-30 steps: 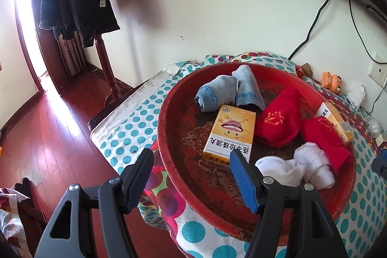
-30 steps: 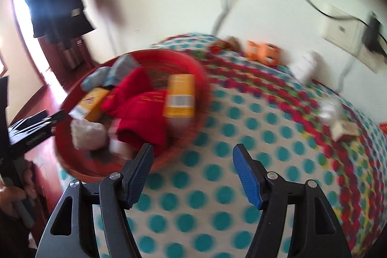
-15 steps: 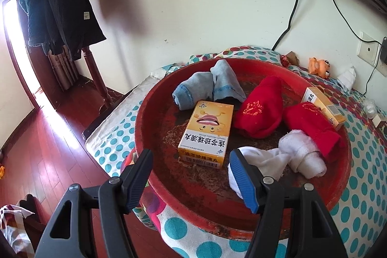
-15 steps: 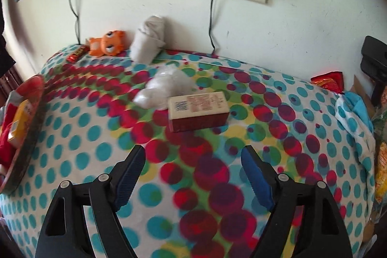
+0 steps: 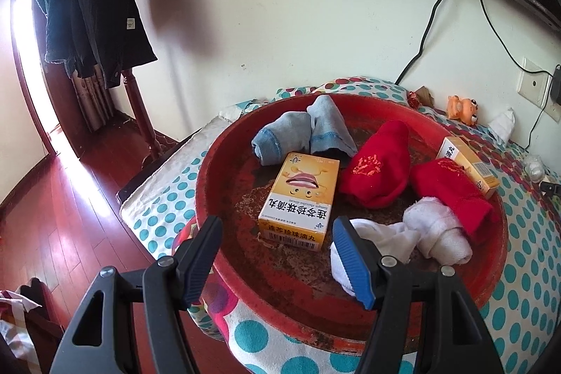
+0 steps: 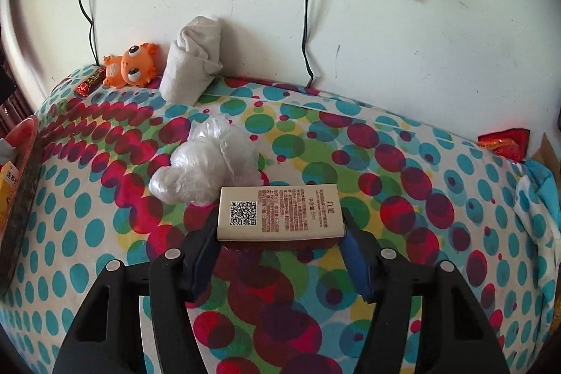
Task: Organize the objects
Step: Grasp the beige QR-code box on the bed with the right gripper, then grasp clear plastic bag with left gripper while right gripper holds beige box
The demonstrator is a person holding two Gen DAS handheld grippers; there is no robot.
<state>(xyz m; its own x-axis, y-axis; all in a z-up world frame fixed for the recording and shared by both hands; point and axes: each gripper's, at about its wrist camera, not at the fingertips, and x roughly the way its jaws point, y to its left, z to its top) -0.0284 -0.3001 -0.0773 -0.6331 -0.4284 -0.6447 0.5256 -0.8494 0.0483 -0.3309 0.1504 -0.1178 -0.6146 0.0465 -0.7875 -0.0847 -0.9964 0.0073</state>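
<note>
One cream box [image 6: 280, 212] lies crosswise between the right claw [image 6: 278, 256] fingers.

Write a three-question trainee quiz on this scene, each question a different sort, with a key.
1. True or false: the right gripper has its fingers on either side of the cream box.
2. Which lies in the red basin? A) orange toy B) blue socks C) plastic bag
3. Fill in: the left gripper is ____, holding nothing.

Key: 1 true. 2 B: the blue socks are inside; the orange toy and plastic bag are on the cloth. 3 open.
</note>
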